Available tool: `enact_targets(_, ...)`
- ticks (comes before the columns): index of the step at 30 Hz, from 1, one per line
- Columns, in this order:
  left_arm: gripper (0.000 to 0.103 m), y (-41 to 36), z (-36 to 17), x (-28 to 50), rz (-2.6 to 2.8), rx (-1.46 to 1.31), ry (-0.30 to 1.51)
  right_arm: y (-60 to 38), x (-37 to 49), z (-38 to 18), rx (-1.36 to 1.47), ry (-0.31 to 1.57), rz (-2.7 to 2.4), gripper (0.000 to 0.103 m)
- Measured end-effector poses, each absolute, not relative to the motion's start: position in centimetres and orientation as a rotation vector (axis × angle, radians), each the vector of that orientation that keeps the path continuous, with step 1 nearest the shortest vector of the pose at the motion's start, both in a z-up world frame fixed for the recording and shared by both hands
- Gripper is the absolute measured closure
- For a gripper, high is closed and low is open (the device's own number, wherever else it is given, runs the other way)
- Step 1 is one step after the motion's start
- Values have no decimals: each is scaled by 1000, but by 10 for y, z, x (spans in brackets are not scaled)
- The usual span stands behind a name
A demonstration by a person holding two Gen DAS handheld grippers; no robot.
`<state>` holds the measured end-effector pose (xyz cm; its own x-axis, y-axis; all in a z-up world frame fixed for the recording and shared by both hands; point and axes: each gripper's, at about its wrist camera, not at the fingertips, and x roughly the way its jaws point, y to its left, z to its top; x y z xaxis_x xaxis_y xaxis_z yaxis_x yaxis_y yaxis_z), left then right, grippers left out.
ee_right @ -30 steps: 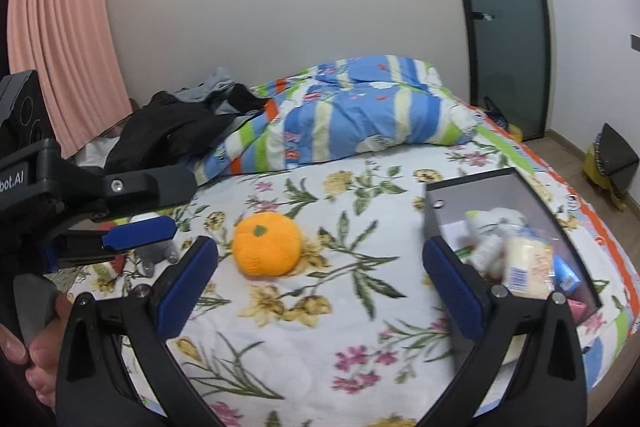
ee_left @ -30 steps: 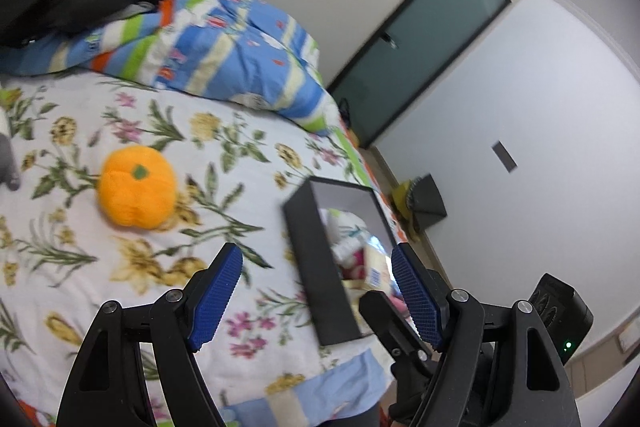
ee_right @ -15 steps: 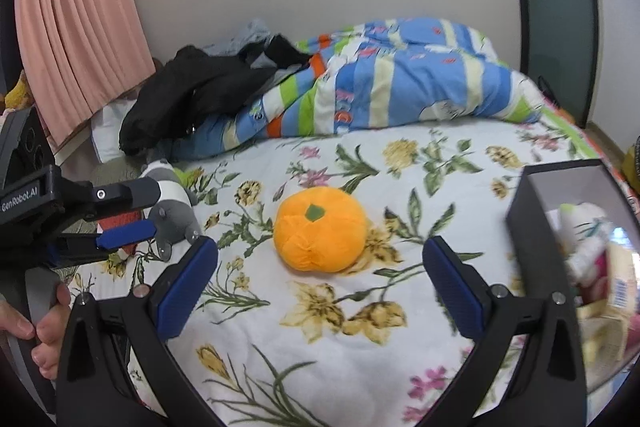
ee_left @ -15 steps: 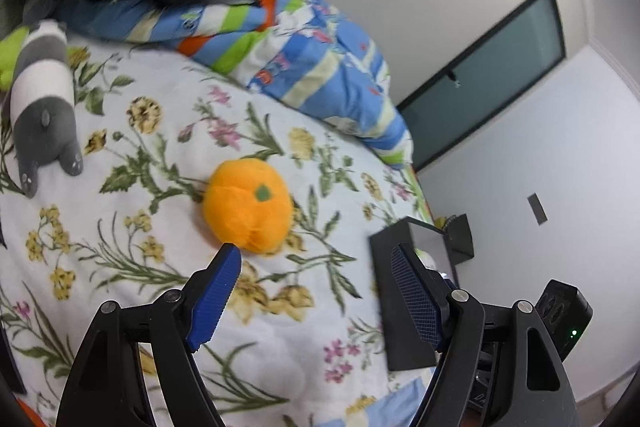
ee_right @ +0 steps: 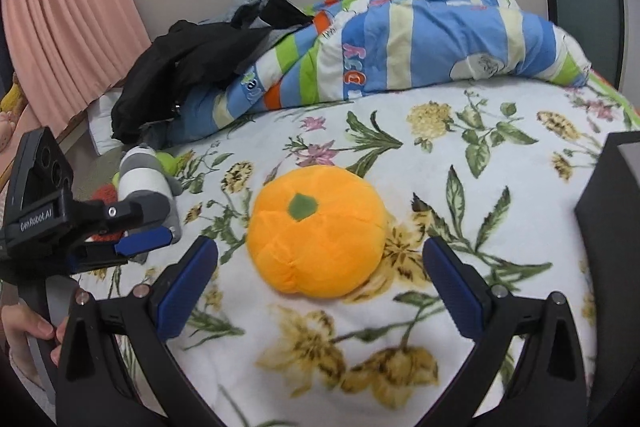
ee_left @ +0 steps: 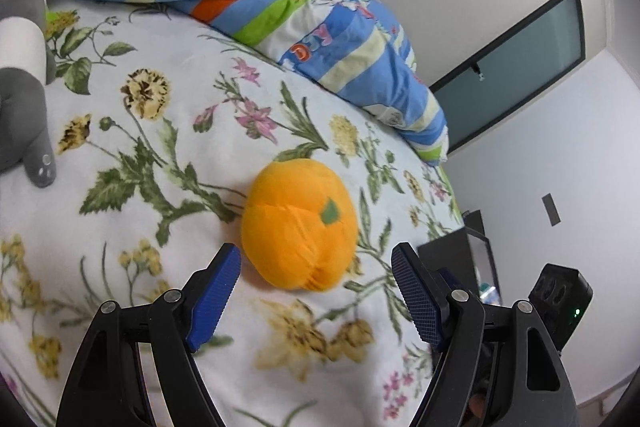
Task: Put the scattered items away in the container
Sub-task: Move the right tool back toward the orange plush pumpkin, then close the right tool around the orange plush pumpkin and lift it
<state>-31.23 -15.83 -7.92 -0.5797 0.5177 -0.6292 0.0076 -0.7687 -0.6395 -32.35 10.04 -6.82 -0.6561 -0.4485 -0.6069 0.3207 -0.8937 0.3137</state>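
We hold both tongs, left (ee_left: 316,291) and right (ee_right: 320,287), released, the orange plush (ee_right: 318,229) at twelve o'clock on the bed (ee_right: 500,187).

both the left gripper (ee_left: 316,267) and right gripper (ee_right: 320,263) tilt downward, jaws apart.

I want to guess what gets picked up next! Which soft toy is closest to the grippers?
The orange pumpkin plush. It lies on the bed just beyond both open grippers, while the grey-and-white striped plush lies farther back toward the curtain side.

Bare floral sheet (ee_right: 400,311) lies around the orange plush (ee_right: 316,231); black box (ee_right: 612,211) blocks the right; grey plush (ee_right: 146,187) crowds the left.
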Motion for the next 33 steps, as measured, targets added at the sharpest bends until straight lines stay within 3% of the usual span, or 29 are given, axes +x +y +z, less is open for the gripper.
enact_targets(13,26,-139,-130,-385,2340,-1246,-843,101,-396,-125,1060,-379,-2429,0)
enact_targets(19,26,-129,-152,-399,2366,-1207,-840,96,-413,-155,1095,-523,-2341,0)
enact_targets(23,24,-131,-173,-407,2364,-1225,-884,89,-421,-177,1101,-605,-2288,0)
enact_targets(27,18,-147,-209,-416,2186,-1171,-1152,90,-422,-185,1017,-642,-2309,0)
enact_targets(33,18,-142,-207,-402,2328,-967,-1085,91,-424,-189,978,-645,-2313,0)
